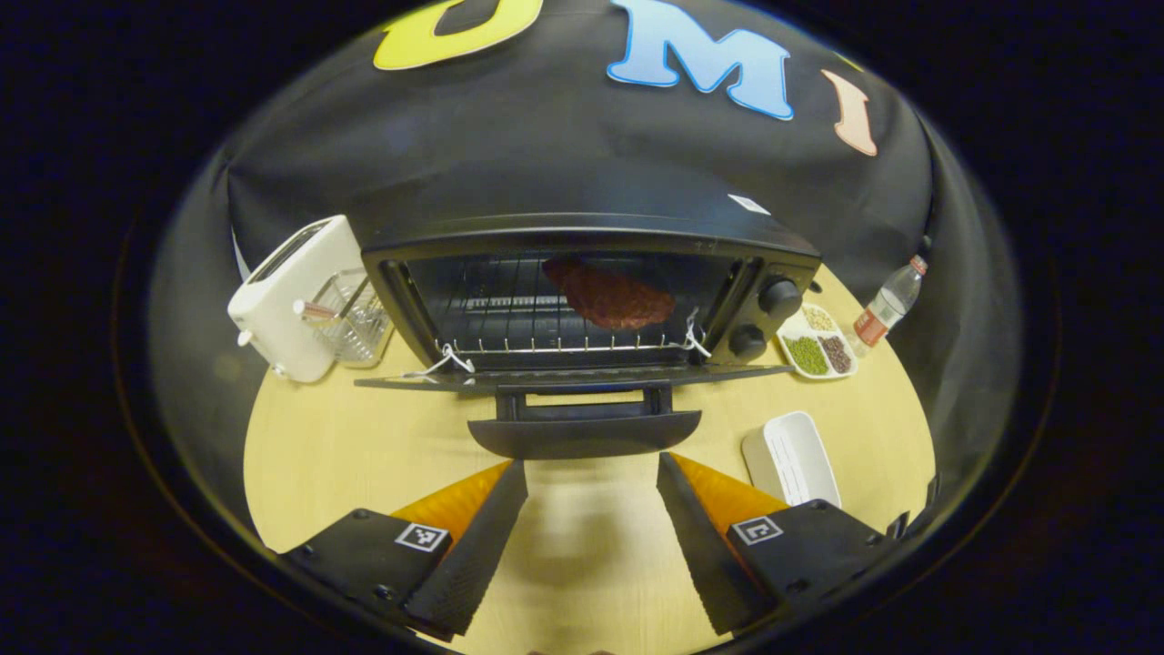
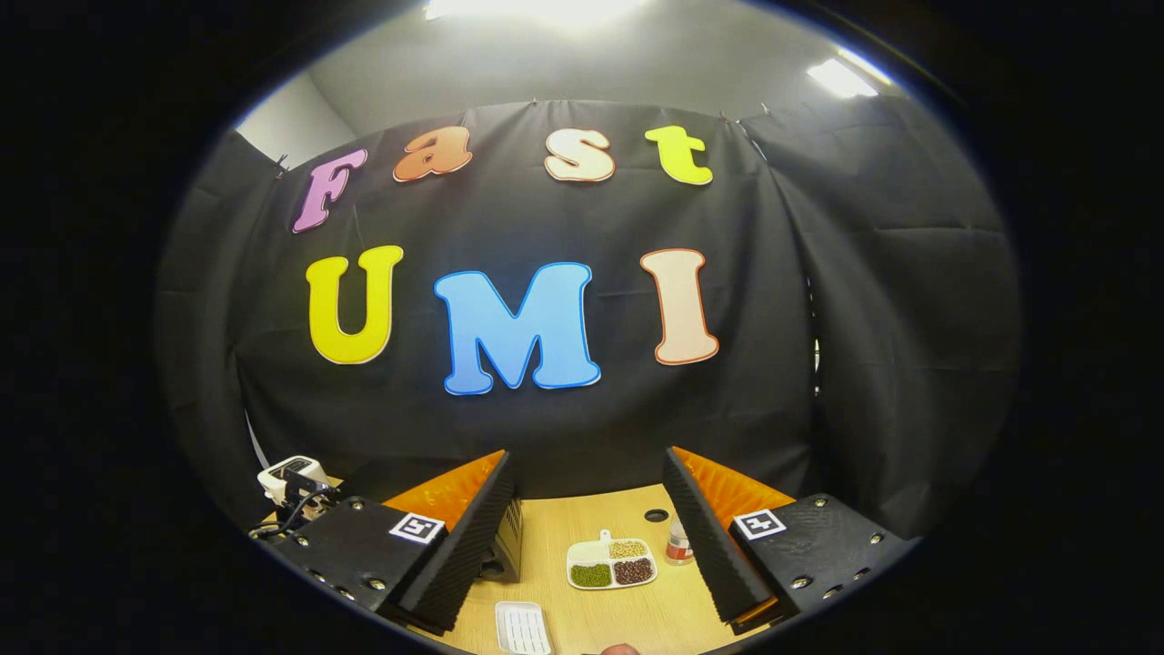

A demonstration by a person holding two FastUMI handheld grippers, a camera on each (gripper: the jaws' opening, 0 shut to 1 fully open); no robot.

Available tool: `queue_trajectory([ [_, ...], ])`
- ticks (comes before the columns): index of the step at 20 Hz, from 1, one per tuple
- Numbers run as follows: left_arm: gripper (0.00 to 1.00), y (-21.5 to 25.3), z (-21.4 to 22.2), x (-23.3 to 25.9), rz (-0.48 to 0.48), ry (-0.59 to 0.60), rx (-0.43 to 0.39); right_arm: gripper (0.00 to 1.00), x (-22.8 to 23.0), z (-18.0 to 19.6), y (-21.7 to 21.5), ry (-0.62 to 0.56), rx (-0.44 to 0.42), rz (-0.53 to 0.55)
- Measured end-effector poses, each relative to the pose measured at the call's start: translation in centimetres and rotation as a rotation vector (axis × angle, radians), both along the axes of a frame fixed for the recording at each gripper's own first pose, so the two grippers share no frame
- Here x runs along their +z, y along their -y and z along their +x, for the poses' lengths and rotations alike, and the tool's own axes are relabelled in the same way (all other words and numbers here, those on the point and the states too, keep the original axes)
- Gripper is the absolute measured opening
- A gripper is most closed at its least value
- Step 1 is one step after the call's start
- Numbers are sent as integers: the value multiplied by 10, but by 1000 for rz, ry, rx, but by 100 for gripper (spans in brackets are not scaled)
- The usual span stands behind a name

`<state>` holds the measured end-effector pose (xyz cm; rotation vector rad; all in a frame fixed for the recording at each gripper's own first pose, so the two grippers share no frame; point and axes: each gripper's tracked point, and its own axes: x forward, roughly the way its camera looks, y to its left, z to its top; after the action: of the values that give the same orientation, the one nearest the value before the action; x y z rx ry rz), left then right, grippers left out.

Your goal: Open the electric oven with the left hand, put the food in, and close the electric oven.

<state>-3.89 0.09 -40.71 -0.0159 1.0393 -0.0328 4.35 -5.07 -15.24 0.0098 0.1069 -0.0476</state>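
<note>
Both grippers spread, pinching nothing — left gripper (image 1: 591, 509) low centre, right gripper (image 2: 587, 537) raised. Food (image 1: 607, 296) sits on the rack inside the electric oven (image 1: 582, 300), mid-frame. Door (image 1: 573, 375) hangs flat open — likely stiff, hinged, light; best taken at its handle (image 1: 584, 432).

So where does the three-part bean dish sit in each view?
Left gripper view: the bean dish is at right of centre, on the table just right of the open oven, beside its knobs.
Right gripper view: it lies low at centre, on the table between the right gripper's fingers.
Shared landmark: the bottle stands just right of the dish in both.
</note>
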Motion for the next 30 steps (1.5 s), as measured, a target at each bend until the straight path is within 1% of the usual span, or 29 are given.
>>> queue_trajectory([
  [1, 97, 0, 3, 3, 3, 18, -3, 100, -2, 0, 0, -2, -1, -3],
  [2, 100, 0, 6, 7, 8, 33, -5, 100, -2, 1, 0, -4, -3, -6],
  [3, 97, 0, 8, 8, 11, 43, -9, 100, -4, 1, 1, -7, -1, -8],
  [4, 100, -1, 10, 9, 13, 49, -9, 100, -5, 0, 1, -14, -1, -11],
  [5, 97, -1, 12, 12, 12, 55, -5, 100, -8, 1, 0, -19, -1, -13],
  [6, 100, -1, 17, 15, 7, 64, 0, 100, -9, 0, 0, -22, -2, -14],
  [7, 97, 1, 23, 17, 5, 77, 6, 100, -10, -2, 0, -25, -3, -13],
  [8, 100, 1, 26, 19, 5, 87, 11, 100, -10, -2, 0, -26, -4, -13],
  [9, 97, -2, 30, 20, 6, 96, 16, 100, -11, -2, 2, -28, -5, -13],
  [10, 100, -2, 31, 25, 3, 107, 20, 100, -13, -2, 2, -31, -7, -14],
  [11, 97, -1, 34, 30, -1, 126, 24, 100, -13, -1, 3, -32, -7, -13],
  [13, 97, -1, 37, 45, -1, 173, 30, 100, -15, -1, 3, -33, -4, -12],
  [14, 97, -1, 40, 56, 1, 204, 34, 95, -15, -1, 2, -33, 2, -13],
  [16, 98, 0, 44, 85, 5, 272, 38, 95, -15, 0, 1, -32, 20, -17],
  [18, 97, 5, 50, 121, 3, 363, 44, 95, -14, 0, -1, -30, 45, -22],
  [19, 97, 8, 52, 144, 0, 420, 48, 96, -12, 0, -1, -27, 57, -21],
  [20, 100, 12, 54, 170, -3, 481, 51, 96, -9, 1, -2, -21, 70, -18],
  [21, 100, 15, 55, 194, -1, 546, 55, 96, -4, 1, -3, -13, 83, -13],
  [22, 100, 19, 56, 221, 4, 615, 57, 100, 2, 3, -4, -3, 94, -10],
  [24, 100, 25, 51, 269, 25, 746, 49, 100, 17, 3, -5, 23, 115, -9],
  [25, 91, 26, 44, 288, 50, 784, 49, 100, 25, 2, -6, 40, 131, -4],
  [26, 100, 27, 39, 303, 62, 812, 53, 100, 32, 2, -8, 54, 153, 4],
  [27, 100, 14, 63, 330, 65, 824, 62, 95, 36, 2, -9, 60, 170, 5],
  [28, 100, 19, 59, 336, 60, 830, 76, 100, 37, 1, -9, 62, 183, 3],
  [30, 100, 23, 50, 353, 63, 858, 97, 100, 40, -1, -8, 62, 204, 11],
])
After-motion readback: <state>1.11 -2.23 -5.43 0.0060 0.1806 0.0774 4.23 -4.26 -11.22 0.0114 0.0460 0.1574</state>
